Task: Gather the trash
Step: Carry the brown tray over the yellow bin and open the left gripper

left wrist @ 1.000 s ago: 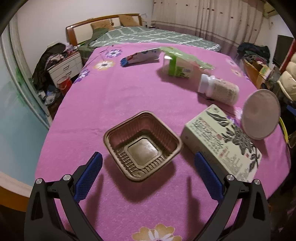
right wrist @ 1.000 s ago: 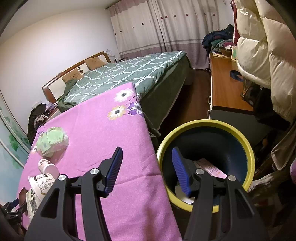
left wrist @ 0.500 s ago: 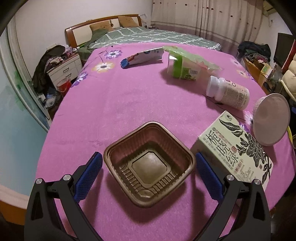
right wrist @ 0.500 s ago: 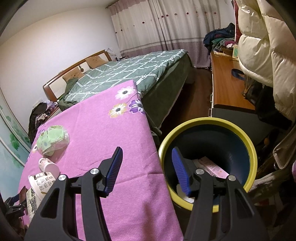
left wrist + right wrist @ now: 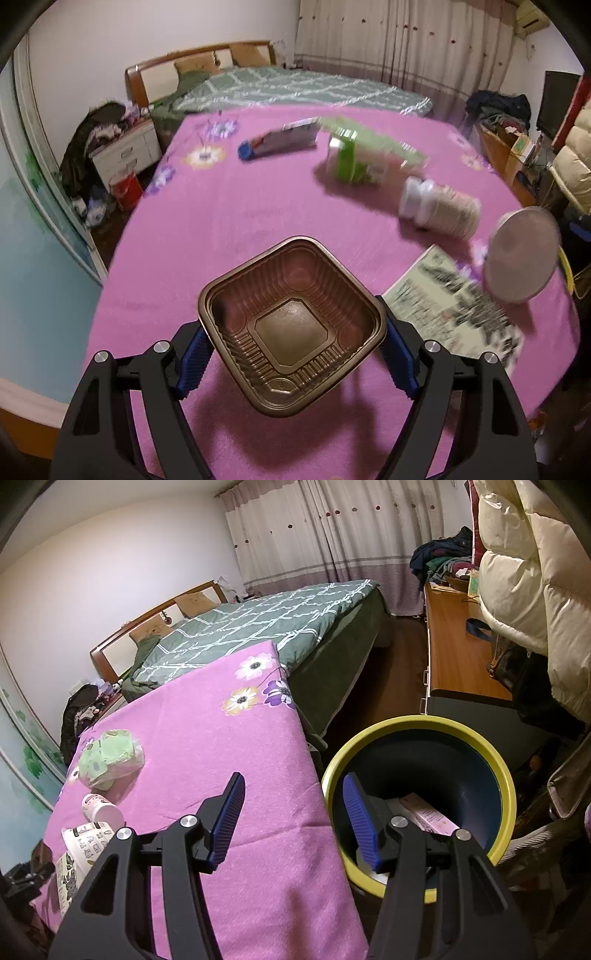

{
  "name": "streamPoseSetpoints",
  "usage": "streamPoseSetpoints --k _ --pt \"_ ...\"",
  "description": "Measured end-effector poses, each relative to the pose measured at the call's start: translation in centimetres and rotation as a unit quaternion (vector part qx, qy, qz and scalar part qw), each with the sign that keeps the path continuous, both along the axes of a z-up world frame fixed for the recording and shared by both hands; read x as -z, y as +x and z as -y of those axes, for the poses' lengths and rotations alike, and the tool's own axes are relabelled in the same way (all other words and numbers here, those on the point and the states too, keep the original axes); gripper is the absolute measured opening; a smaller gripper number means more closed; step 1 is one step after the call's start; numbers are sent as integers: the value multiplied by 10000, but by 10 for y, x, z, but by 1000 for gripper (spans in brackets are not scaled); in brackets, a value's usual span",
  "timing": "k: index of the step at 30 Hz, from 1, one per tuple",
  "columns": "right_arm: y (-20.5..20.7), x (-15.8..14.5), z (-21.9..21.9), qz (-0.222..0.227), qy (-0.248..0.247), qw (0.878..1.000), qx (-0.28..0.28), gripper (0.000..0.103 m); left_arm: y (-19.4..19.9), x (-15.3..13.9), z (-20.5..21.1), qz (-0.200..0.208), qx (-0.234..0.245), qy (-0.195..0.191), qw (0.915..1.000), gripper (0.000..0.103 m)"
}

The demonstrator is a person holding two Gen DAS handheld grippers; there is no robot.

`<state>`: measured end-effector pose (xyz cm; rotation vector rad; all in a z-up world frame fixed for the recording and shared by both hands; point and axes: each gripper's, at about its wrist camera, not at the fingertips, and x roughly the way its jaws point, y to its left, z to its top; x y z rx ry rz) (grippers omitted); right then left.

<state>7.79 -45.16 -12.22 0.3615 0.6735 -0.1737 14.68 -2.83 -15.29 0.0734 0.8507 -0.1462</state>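
The blue-padded fingers (image 5: 194,360) of the left gripper (image 5: 291,354) now press both sides of the brown plastic tray (image 5: 291,325), where half a second ago they stood spread wide with the tray lying between them; the tray now sits larger and lower in the left wrist view, and seems lifted off the pink tablecloth (image 5: 221,229), judging by its shadow. So the pick looks done, and the carry to the bin probably comes next. The right gripper (image 5: 293,816) hangs unclenched and empty over the tablecloth's right edge, much as it did a second ago, beside the yellow-rimmed bin (image 5: 417,725), which already holds a pink carton (image 5: 430,814). Beyond the tray, toward the right edge, lie the printed box (image 5: 454,310) and a round lid (image 5: 522,254), then a white-capped bottle (image 5: 439,206), a green packet (image 5: 364,158) and, near the far edge, a blue-capped tube (image 5: 279,140). The cloth's left half is bare, but the route to the bin crosses the cluttered right side, so a raised carry seems safer.
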Motion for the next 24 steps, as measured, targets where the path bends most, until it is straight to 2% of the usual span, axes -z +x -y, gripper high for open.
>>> streamPoseSetpoints --k 7,11,17,24 --pt "-16 -4 7 65 -62 9999 57 53 -10 -49 36 430 355 -70 9984 78" --pt "-32 -8 19 133 -120 9997 191 53 -12 -75 72 601 716 -199 9954 78" --pt "-63 -11 43 200 -289 9981 509 53 -3 -95 160 617 1576 -291 9851 78" --pt "-98 -7 76 185 -427 9942 974 55 10 -85 283 334 2463 -305 9681 78"
